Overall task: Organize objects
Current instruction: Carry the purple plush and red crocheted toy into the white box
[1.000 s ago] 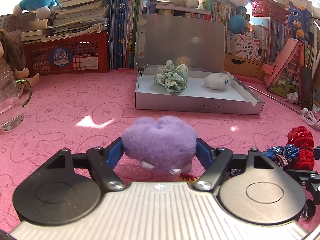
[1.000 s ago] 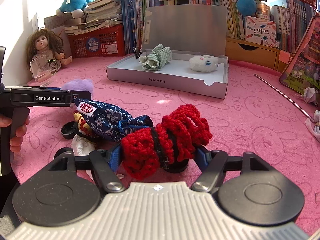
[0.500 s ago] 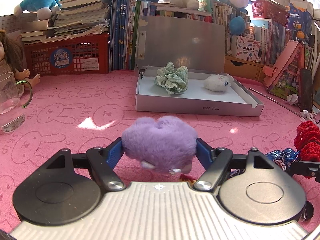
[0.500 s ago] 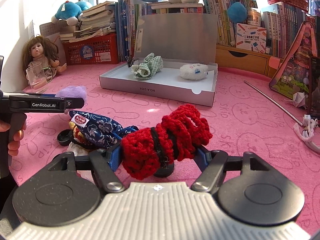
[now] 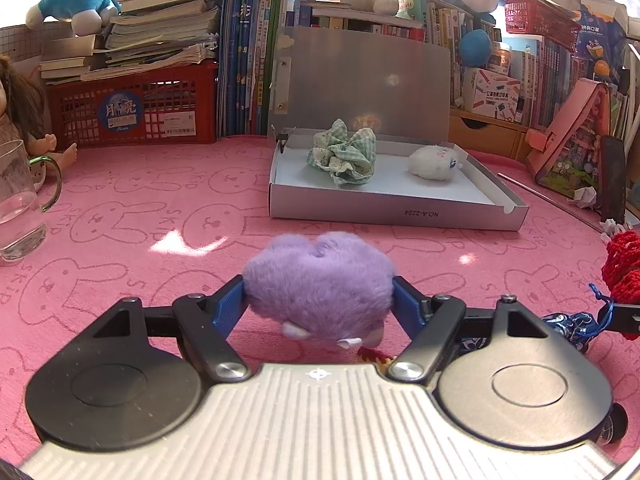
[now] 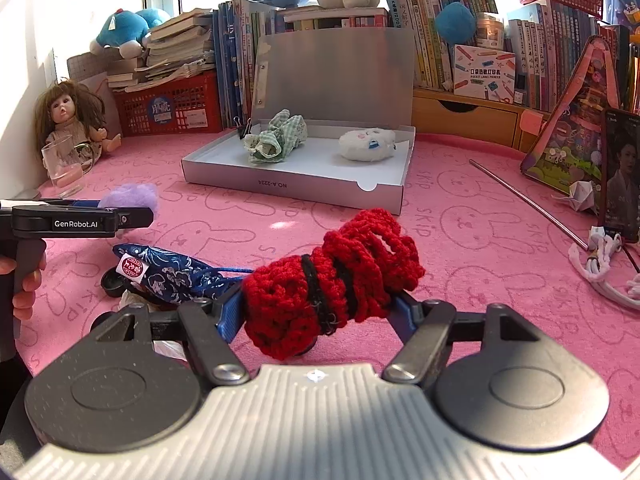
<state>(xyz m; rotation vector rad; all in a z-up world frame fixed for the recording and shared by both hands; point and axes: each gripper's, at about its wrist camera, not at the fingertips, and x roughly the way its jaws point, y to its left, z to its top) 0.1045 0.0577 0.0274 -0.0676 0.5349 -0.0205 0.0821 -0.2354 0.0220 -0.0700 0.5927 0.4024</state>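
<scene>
My left gripper is shut on a fluffy purple plush, held just above the pink mat. My right gripper is shut on a red crocheted piece with black bands, lifted off the mat. An open grey box stands ahead with its lid up; inside lie a green checked scrunchie and a white plush. The same box shows in the right wrist view. A blue patterned pouch lies on the mat left of the red piece, and the left gripper body appears beyond it.
A glass mug stands at the left edge beside a doll. A red basket with books and rows of books line the back. A metal rod, a phone and a white cord lie at right.
The right gripper has risen slightly with the red crocheted piece, drawing away from the blue pouch. The left gripper and purple plush have stayed put.
</scene>
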